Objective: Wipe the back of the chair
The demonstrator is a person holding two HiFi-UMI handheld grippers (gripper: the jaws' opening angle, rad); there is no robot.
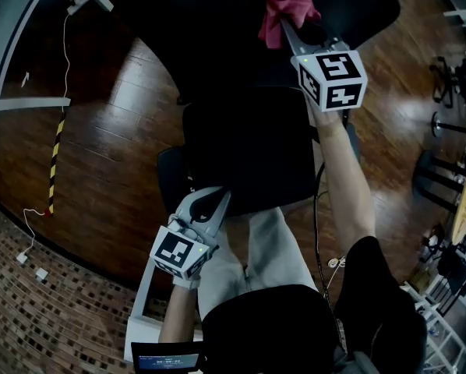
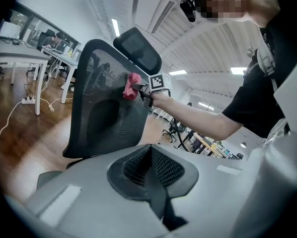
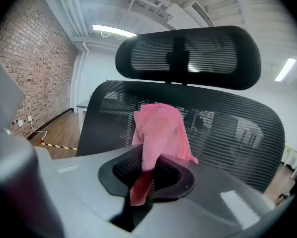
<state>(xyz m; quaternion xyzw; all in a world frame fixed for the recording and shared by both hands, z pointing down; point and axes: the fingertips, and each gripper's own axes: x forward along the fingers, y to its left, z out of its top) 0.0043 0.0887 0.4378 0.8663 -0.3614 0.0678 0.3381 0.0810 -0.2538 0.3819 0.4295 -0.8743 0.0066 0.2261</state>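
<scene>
The black mesh office chair has its backrest (image 3: 233,128) and headrest (image 3: 188,56) straight ahead in the right gripper view. A pink cloth (image 3: 161,130) is pinched in my right gripper (image 3: 151,165) and lies against the upper mesh of the backrest. From above, that cloth (image 1: 286,10) and the right gripper (image 1: 289,28) sit at the chair's top. The left gripper view shows the backrest (image 2: 104,113), the cloth (image 2: 132,86) and the right gripper's marker cube (image 2: 160,82) from the side. My left gripper (image 1: 219,201) hangs low near the seat, shut and empty, apart from the chair.
A white desk (image 1: 15,53) stands at the left, with a power strip and cables (image 1: 65,45) on the wooden floor. Yellow-black tape (image 1: 55,150) runs beside a brick wall (image 1: 69,287). Other chair bases (image 1: 451,84) crowd the right side.
</scene>
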